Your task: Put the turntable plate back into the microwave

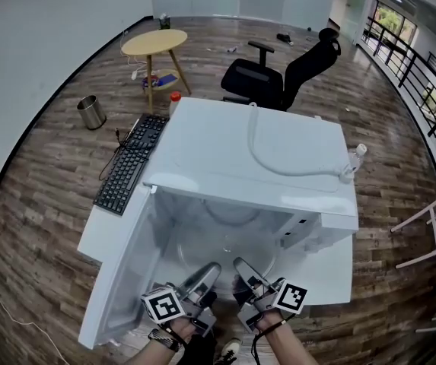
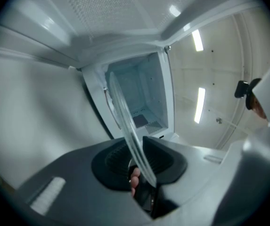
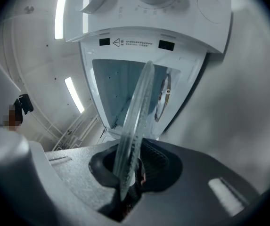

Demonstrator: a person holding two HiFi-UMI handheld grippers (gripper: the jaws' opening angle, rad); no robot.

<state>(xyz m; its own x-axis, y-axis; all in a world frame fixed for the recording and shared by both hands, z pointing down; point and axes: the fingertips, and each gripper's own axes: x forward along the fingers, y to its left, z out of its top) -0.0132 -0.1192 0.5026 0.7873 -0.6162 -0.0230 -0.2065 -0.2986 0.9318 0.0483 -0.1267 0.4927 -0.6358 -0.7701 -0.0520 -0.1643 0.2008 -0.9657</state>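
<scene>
The clear glass turntable plate [image 2: 124, 119] is gripped at its near rim by both grippers. In the left gripper view it runs edge-on from between the jaws toward the open microwave cavity [image 2: 142, 91], and my left gripper [image 2: 142, 163] is shut on it. My right gripper [image 3: 130, 166] is shut on the same plate [image 3: 137, 119], in front of the cavity [image 3: 113, 86]. In the head view the left gripper [image 1: 208, 272] and right gripper [image 1: 244, 268] sit side by side at the mouth of the white microwave [image 1: 256, 150]. There the plate [image 1: 227, 234] shows only faintly inside the opening.
The microwave door [image 1: 122, 268] hangs open to the left. A white cable [image 1: 278, 167] lies on top of the microwave. A black keyboard [image 1: 130, 166] lies on the white desk [image 1: 326, 272] to the left. Behind stand an office chair [image 1: 278, 74], a round table [image 1: 154, 44] and a metal bin [image 1: 90, 112].
</scene>
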